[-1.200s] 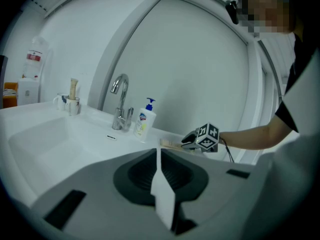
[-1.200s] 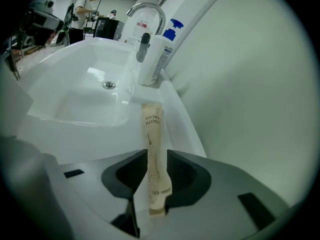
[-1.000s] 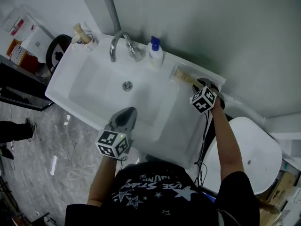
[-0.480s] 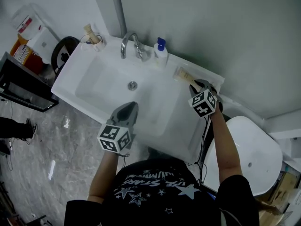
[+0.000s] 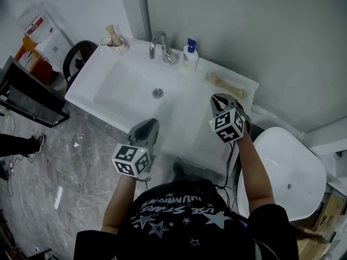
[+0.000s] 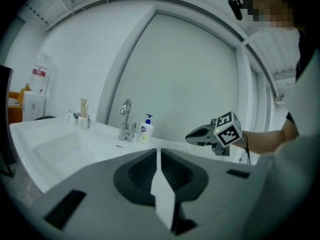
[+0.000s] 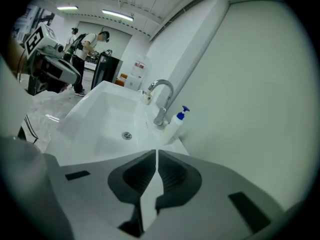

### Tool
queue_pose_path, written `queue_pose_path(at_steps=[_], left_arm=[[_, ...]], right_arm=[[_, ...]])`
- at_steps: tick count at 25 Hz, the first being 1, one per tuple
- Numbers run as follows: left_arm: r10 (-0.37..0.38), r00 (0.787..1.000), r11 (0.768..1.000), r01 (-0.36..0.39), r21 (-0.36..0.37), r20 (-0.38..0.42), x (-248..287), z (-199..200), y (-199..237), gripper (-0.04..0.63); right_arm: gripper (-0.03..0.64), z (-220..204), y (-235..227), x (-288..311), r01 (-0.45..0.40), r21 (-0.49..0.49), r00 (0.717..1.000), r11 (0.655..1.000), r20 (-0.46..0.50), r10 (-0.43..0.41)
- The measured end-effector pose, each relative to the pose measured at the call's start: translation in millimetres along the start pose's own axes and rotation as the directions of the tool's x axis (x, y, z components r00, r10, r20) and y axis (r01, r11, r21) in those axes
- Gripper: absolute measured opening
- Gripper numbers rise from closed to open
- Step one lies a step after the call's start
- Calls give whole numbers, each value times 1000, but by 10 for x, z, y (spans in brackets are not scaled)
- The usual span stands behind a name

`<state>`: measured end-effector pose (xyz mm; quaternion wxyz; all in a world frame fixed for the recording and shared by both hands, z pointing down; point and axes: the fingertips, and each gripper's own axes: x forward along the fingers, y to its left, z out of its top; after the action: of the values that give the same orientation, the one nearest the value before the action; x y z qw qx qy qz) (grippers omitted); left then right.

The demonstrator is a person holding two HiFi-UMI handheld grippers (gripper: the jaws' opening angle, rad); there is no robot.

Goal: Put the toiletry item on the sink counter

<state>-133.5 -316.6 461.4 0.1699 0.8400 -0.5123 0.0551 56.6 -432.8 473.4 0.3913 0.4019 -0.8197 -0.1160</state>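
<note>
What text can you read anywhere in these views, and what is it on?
"STARS", or so it seems, in the white lettering on the person's black shirt; the rest is too warped to read.
Soap bottle label: too small to read.
Red label on the white container: blurred, unreadable.
Nothing else carries readable words.

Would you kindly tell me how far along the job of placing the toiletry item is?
Done: the toiletry item lies on the sink counter by the wall, touching neither gripper. In hand: nothing; the right gripper is closing its jaws on empty air, the left gripper is shut and empty. Left: apparently nothing.
</note>
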Motion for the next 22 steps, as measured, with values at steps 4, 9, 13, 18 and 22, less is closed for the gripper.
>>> queue_pose_path(at_steps=[4,9,13,18,22], left_arm=[[-8,1000,1000,8,4,1,-305,-89,-26,35],[-19,1000,1000,19,18,-3,-729,-211,-84,35],[-30,1000,999,30,26,-9,-1092,-345,-159,35],[-35,999,999,36,22,-16,-1545,-550,-209,35],[-37,999,999,37,5,-14,-1841,-666,-241,35]], right_arm=[[15,65,338,-183,-11,27,1000,1000,16,10],[14,106,753,-468,-24,91,999,996,29,22],[14,116,1085,-726,-24,140,999,990,34,19],[14,149,1589,-1008,-34,173,999,984,47,26],[14,158,1930,-1230,-40,239,998,970,58,27]])
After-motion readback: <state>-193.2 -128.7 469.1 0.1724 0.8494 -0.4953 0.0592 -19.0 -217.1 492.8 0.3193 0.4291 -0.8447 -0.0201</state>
